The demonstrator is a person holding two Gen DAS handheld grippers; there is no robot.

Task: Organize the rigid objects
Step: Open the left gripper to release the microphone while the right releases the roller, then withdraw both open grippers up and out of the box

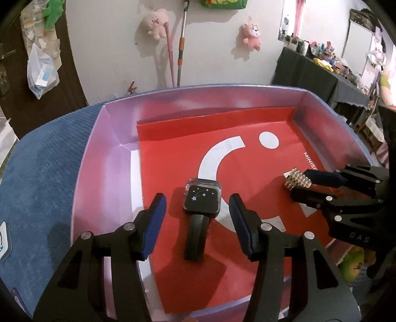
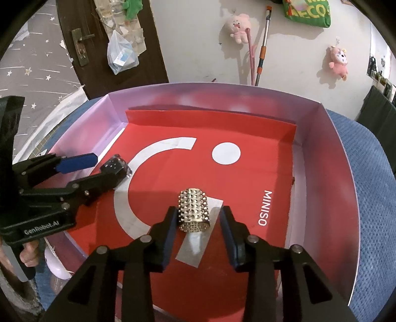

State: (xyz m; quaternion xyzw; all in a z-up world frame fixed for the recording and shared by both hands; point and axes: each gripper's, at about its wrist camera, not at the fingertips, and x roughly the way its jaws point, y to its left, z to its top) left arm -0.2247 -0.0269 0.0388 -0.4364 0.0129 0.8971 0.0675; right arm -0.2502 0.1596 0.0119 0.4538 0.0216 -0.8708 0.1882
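With both pieces lying on the red liner of the box [image 1: 89,158], this looks like the release step; next each hand likely needs to lift clear without nudging anything. The left tongs [image 1: 198,223] stand parted, their pads either side of the watch [image 1: 201,199] and not pressing it. The right tongs [image 2: 199,232] are also parted around the studded metal cuff [image 2: 194,213], the left pad right against it, the right pad apart

Pink plush toys [image 2: 238,23] [image 2: 338,60] hang on white wall at 12 and 2 o'clock. Mop handle [image 2: 262,44] leans between them. Plastic bag [image 2: 121,53] on dark door [image 2: 104,37], 11 o'clock.
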